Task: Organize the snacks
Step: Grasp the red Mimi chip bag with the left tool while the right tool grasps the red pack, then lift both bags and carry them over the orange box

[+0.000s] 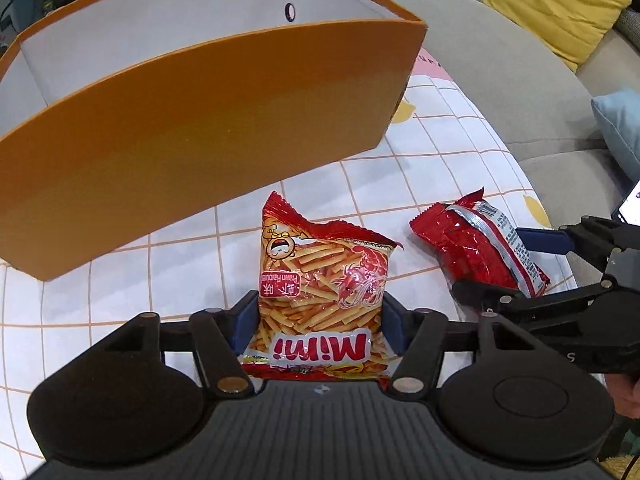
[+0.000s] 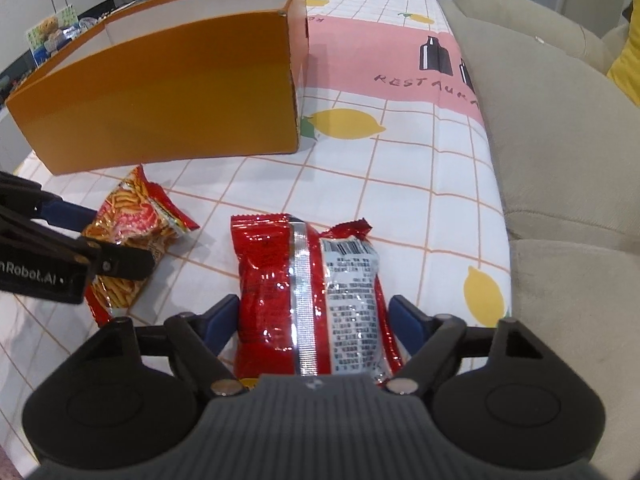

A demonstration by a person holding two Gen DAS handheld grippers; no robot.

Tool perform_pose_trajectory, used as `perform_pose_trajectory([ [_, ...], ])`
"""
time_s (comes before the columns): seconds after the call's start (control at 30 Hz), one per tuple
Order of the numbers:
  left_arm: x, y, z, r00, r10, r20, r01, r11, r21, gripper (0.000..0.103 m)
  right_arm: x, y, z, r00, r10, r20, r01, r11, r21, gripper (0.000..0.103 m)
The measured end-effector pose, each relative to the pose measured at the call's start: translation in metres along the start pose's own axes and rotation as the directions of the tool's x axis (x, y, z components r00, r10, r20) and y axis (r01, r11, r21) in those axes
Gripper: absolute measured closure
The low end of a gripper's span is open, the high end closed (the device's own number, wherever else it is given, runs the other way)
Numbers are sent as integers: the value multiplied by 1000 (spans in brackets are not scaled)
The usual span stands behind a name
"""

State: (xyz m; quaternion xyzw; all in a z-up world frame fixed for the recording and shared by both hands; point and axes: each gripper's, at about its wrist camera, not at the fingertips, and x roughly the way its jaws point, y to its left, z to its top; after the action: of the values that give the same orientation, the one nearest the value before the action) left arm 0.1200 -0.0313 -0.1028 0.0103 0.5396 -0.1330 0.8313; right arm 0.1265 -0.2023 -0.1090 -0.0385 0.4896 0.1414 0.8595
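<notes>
A Mimi prawn-stick bag (image 1: 320, 276) lies on the checked tablecloth, just in front of a tall orange box (image 1: 200, 140) with a white inside. My left gripper (image 1: 320, 320) has its blue pads pressed against both sides of the bag's near end. To its right lies a red snack bag (image 1: 476, 244), back side up with a silver seam. In the right wrist view my right gripper (image 2: 314, 316) is shut on this red bag (image 2: 308, 288), a pad on each side. The Mimi bag (image 2: 132, 224) and left gripper (image 2: 120, 240) show at the left, below the orange box (image 2: 160, 92).
The tablecloth (image 2: 400, 184) has lemon prints and a pink band with "RESTAURANT" lettering. A beige sofa (image 2: 560, 140) runs along the table's right edge, with a yellow cushion (image 1: 560, 4) on it. A phone screen (image 1: 630, 204) shows at the far right.
</notes>
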Motion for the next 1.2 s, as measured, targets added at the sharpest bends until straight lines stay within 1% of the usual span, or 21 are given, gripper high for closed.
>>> perform_pose_trajectory([
  [0.07,-1,0,-1,1000,8,5,-8,1000,-8,44,0,0,0,1000,-5,2,5,1000,-2,31],
  [0.1,-3,-1,-1,1000,8,8,-8,1000,-13,50,-1,0,0,1000,-5,3,5,1000,1,33],
  [0.13,-4,0,-1,1000,2,10,-1,1000,-21,53,-2,0,0,1000,-6,5,6,1000,0,34],
  [0.27,-8,3,-2,1000,1,16,0,999,-49,56,-5,-2,-1,1000,13,8,-13,1000,21,35],
  [0.37,-16,3,-3,999,-5,35,7,998,-59,57,-10,0,-1,1000,3,17,-3,1000,19,35],
  [0.63,-54,1,3,993,-18,117,26,997,-71,58,-39,4,9,996,7,91,-9,999,30,35],
  [0.8,-85,3,9,980,-23,196,40,996,-83,58,-63,7,21,987,13,158,-18,999,33,35],
  [0.9,-101,6,19,971,-16,238,40,994,-98,58,-76,10,32,980,23,196,-32,999,40,35],
  [1.1,-129,21,43,948,24,318,9,995,-103,58,-94,28,68,960,54,275,-56,998,-1,35],
  [1.2,-138,32,58,939,46,341,-8,994,-112,58,-98,39,89,950,66,306,-59,998,-34,35],
])
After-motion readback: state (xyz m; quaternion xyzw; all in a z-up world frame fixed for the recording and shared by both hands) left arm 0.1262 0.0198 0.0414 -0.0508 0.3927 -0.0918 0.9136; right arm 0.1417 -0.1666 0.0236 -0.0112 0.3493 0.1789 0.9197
